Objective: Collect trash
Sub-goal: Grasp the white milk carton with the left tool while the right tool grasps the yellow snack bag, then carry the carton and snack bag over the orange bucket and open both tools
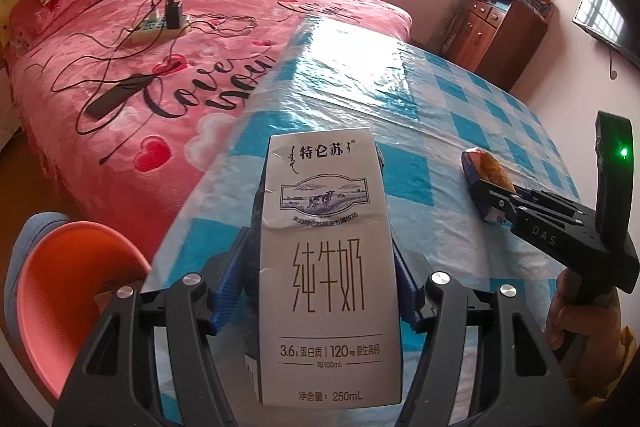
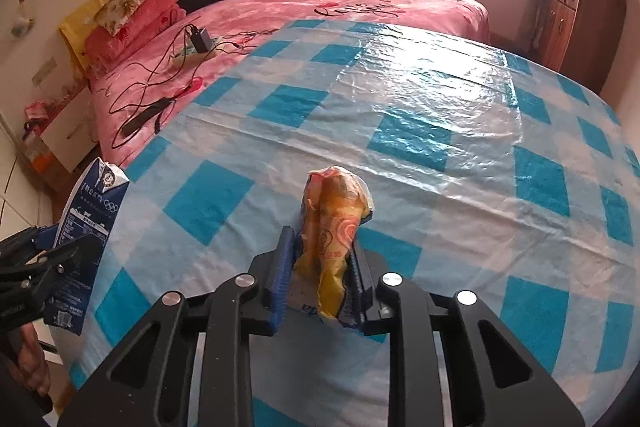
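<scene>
A white milk carton [image 1: 326, 267] with black print stands upright between the blue pads of my left gripper [image 1: 320, 251], which is shut on it at the near edge of the checked table [image 1: 440, 99]. In the right wrist view the same carton [image 2: 86, 227] shows its blue side at the table's left edge, with the left gripper [image 2: 36, 267] around it. My right gripper [image 2: 322, 247] is shut on a crumpled orange and yellow snack wrapper [image 2: 336, 211] low over the blue and white tablecloth [image 2: 400, 127]. The left wrist view shows that wrapper [image 1: 486, 167] in the right gripper [image 1: 492, 203] at right.
An orange round plastic tub [image 1: 76, 287] sits below the table's left edge. A bed with a pink blanket [image 1: 160, 47] lies beyond, with a power strip and cables [image 1: 160, 27] on it. A wooden cabinet [image 1: 500, 35] stands at the back right.
</scene>
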### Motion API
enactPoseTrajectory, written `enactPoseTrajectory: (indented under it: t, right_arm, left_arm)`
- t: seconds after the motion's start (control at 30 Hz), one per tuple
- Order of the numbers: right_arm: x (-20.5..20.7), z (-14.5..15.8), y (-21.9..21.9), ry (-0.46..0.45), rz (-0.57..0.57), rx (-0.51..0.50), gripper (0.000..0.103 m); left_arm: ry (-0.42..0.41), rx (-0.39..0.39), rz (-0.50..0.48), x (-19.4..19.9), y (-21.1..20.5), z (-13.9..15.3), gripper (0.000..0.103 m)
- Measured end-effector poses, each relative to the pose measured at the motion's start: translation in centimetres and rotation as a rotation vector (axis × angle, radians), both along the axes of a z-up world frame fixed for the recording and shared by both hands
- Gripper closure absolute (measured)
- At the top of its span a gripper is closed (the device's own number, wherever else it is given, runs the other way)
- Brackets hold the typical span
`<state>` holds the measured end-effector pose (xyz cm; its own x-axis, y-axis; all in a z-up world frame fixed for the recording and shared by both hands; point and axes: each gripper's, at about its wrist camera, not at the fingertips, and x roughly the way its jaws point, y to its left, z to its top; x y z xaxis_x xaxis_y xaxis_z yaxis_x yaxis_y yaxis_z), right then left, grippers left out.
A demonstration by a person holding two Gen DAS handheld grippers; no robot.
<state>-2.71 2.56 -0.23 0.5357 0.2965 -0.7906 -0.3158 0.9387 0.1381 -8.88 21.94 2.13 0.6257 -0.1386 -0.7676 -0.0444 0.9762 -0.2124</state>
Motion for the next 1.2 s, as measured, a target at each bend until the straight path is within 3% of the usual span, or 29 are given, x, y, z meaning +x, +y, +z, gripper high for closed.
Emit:
enactPoseTrajectory:
  t: [0.7, 1.2]
  right_arm:
    - [-2.5, 2.8, 3.2, -0.004, 0.084, 0.121, 0.082]
    - [-4.4, 5.9, 11.0, 0.052, 0.300, 0.248, 0.082]
  left_arm:
    - [-0.025, 0.003, 0.095, -3.2, 5.2, 0.8, 0.039]
    - [-0.007, 0.042, 0.228, -6.4, 10.5, 0.3, 0.039]
